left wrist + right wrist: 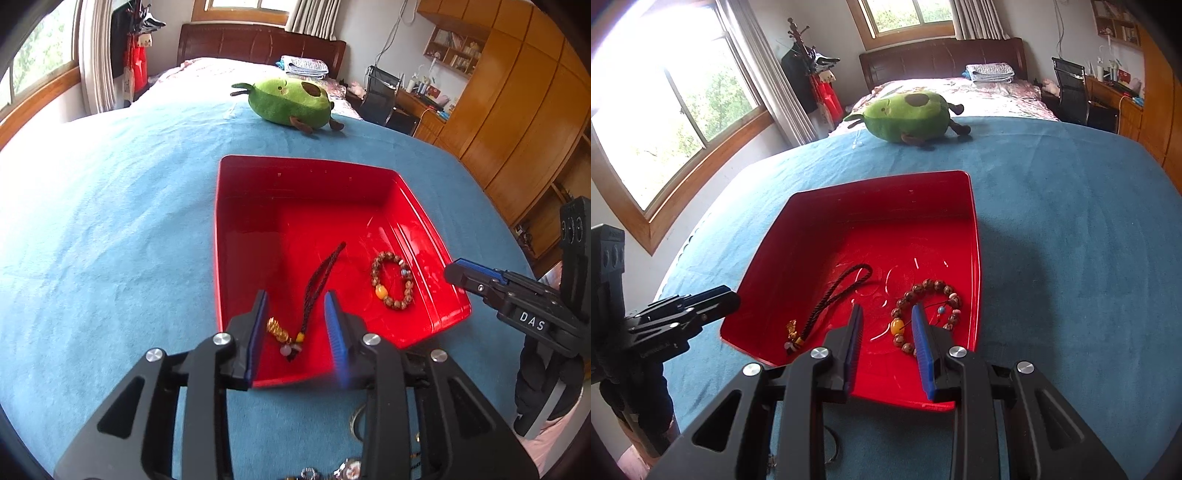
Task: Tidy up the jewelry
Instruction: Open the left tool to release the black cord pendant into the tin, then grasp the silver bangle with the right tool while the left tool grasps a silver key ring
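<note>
Where red tray [236,206] sits: one bracelet [392,280], one charm [295,332].

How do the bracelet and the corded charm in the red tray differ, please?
The bracelet is a closed ring of brown beads with one amber bead; the charm is a long dark cord loop with a gold trinket at its end. The bracelet lies nearer the tray's right wall, the charm nearer its left. Both lie flat inside, ungripped.

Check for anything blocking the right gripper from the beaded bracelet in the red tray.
Nothing visible blocks it. The right gripper hangs open over the red plastic tray, with the brown wooden-bead bracelet directly beyond its fingertips.
</note>
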